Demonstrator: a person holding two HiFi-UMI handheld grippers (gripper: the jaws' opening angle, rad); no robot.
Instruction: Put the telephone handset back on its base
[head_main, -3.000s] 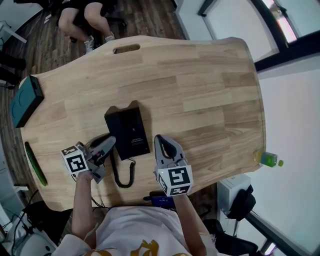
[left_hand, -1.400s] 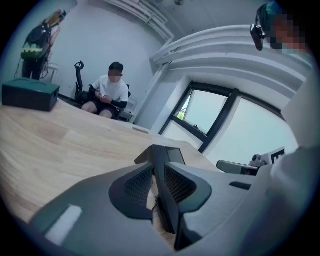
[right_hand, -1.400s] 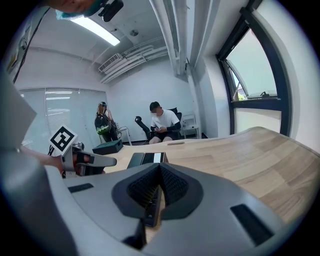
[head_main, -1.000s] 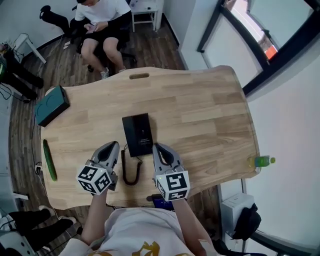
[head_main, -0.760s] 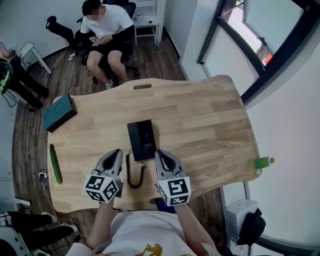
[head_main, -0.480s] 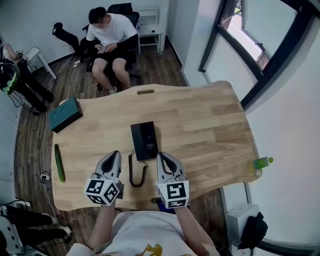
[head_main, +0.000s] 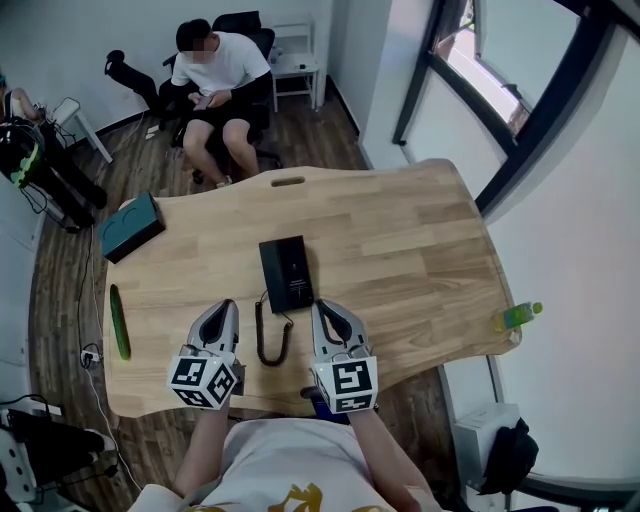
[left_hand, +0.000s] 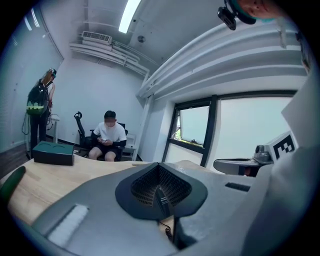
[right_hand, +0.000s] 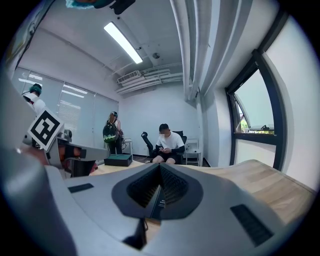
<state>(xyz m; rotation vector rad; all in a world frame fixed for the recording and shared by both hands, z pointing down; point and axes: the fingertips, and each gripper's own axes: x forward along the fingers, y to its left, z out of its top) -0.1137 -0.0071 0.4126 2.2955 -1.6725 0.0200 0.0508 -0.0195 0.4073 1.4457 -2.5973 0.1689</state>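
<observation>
The black telephone (head_main: 286, 273) lies flat in the middle of the wooden table (head_main: 400, 250). Its handset cannot be told apart from the base at this size. The coiled black cord (head_main: 268, 338) loops from the phone toward the near edge. My left gripper (head_main: 222, 308) hovers left of the cord and my right gripper (head_main: 322, 306) right of it. Both are short of the phone, shut, and hold nothing. In the left gripper view the left gripper (left_hand: 160, 192) shows its jaws meeting, with a bit of cord (left_hand: 167, 231) below. The right gripper (right_hand: 160, 187) shows its jaws meeting in its own view too.
A teal box (head_main: 130, 226) sits at the table's far left and a long green object (head_main: 119, 322) lies near the left edge. A green bottle (head_main: 516, 316) lies at the right edge. A person (head_main: 215, 70) sits on a chair beyond the far edge.
Three seconds ago my left gripper was against the phone's left side; it has drawn back toward the near edge. The head view has pulled back. Over the last second both grippers barely moved.
</observation>
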